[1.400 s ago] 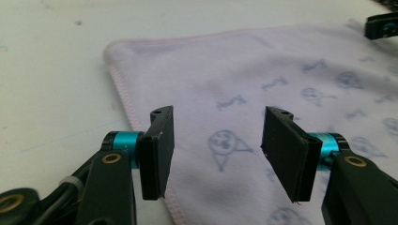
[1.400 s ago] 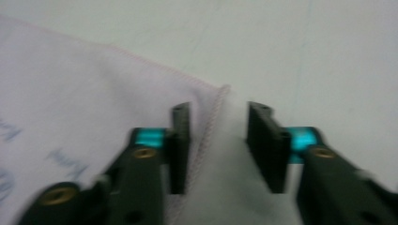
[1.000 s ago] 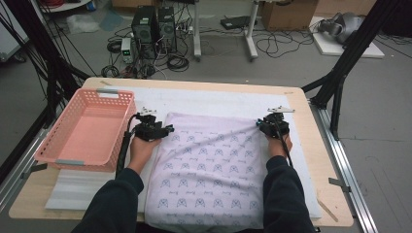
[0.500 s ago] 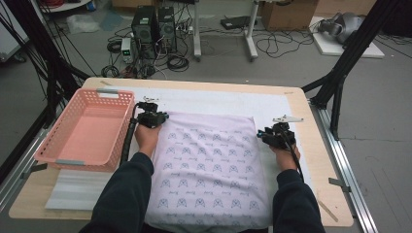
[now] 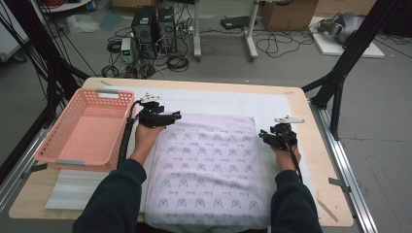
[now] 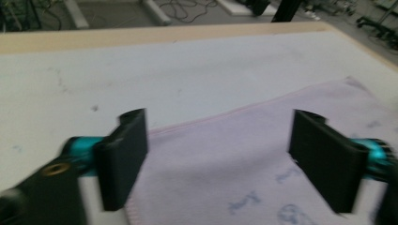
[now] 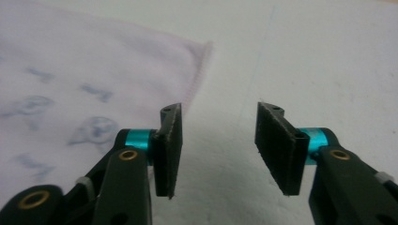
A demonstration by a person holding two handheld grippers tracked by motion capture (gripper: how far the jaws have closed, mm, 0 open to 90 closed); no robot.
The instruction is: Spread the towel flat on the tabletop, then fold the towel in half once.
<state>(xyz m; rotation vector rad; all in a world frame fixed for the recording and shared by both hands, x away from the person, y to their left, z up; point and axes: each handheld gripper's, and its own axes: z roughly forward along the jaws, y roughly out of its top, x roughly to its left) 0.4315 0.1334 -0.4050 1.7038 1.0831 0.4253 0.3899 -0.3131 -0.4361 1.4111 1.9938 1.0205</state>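
Observation:
A pale lilac cloth (image 5: 209, 170) with a small blue pattern lies flat on the white mat, its near end hanging over the table's front edge. My left gripper (image 5: 176, 116) is open at the cloth's far left corner; in the left gripper view the cloth's hemmed edge (image 6: 220, 154) runs between the two wide-apart jaws. My right gripper (image 5: 263, 135) is open beside the cloth's right edge, just off the fabric. In the right gripper view the cloth's corner (image 7: 199, 56) lies ahead and left of the jaws, with bare mat between them.
A pink plastic basket (image 5: 58, 150) stands at the table's left side, close to my left forearm. A white mat (image 5: 272, 104) covers the tabletop. A folded white sheet (image 5: 73, 191) lies at the front left. The wooden table edge (image 5: 330, 165) runs along the right.
My right gripper moved right and toward me, off the cloth's far right corner to beside its right edge. The left gripper stayed near the far left corner.

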